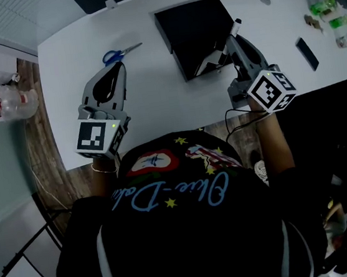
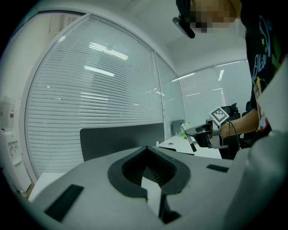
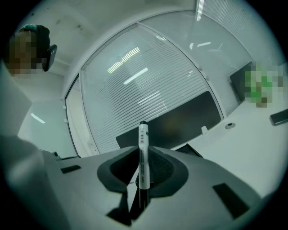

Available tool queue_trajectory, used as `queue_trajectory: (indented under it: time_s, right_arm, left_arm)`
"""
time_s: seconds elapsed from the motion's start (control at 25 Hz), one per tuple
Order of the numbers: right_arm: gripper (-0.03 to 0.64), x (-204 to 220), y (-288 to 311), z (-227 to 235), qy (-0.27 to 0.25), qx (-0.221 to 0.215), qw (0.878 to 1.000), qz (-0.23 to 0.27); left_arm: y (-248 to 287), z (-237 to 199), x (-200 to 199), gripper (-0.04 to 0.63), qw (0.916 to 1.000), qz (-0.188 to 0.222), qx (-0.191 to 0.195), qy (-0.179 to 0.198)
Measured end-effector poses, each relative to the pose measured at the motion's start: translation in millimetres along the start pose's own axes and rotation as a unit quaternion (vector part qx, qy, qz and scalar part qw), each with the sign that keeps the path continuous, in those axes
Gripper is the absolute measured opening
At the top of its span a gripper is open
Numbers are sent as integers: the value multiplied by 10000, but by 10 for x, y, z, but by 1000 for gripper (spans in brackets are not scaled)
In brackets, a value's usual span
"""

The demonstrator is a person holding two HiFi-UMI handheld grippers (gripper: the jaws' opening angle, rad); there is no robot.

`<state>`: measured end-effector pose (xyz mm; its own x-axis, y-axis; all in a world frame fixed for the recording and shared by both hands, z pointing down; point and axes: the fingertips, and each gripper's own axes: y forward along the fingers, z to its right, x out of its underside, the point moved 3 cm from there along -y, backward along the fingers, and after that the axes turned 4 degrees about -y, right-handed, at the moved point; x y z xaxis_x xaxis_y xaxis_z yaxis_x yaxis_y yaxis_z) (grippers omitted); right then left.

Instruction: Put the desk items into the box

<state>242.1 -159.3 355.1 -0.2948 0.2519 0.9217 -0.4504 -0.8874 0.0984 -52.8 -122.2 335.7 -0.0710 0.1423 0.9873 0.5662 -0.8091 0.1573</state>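
Note:
My right gripper (image 1: 234, 38) (image 3: 143, 176) is shut on a white marker with a black cap (image 3: 143, 150), which stands upright between the pads. In the head view the marker (image 1: 235, 27) hangs at the right edge of the open black box (image 1: 192, 22) at the desk's far middle. Blue-handled scissors (image 1: 117, 54) lie on the white desk (image 1: 156, 99), just beyond my left gripper (image 1: 116, 68) (image 2: 146, 179). Its jaws are together with nothing between them. In the left gripper view the right gripper (image 2: 201, 133) shows at the right with the marker.
A flat black item (image 1: 307, 53) lies on the desk to the right of the box. Green-labelled packets (image 1: 327, 12) sit at the far right corner. A dark screen panel (image 2: 121, 137) and window blinds stand behind the desk. The person's body fills the near side.

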Motion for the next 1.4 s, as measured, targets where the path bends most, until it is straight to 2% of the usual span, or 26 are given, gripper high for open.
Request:
queue_trajectory:
  time_s: [0.2, 0.56, 0.88, 1.08, 1.4]
  right_arm:
    - [74, 129, 11, 74, 435, 127, 9990, -52]
    - [74, 343, 3, 255, 1103, 498, 9924, -216]
    - [74, 577, 22, 375, 2042, 787, 9752, -321]
    - [74, 690, 67, 419, 2246, 926, 9690, -453]
    - [74, 849, 116, 521, 2174, 1198, 9648, -865]
  left_arm:
    - [94, 13, -50, 8, 9997, 138, 185, -17]
    - [218, -28, -13, 8, 9994, 46, 330, -112]
    - [264, -72, 45, 8, 9992, -38, 371, -159]
    - [276, -131, 54, 8, 9992, -52, 349, -163]
    - [273, -186, 100, 8, 9993, -115, 258, -231]
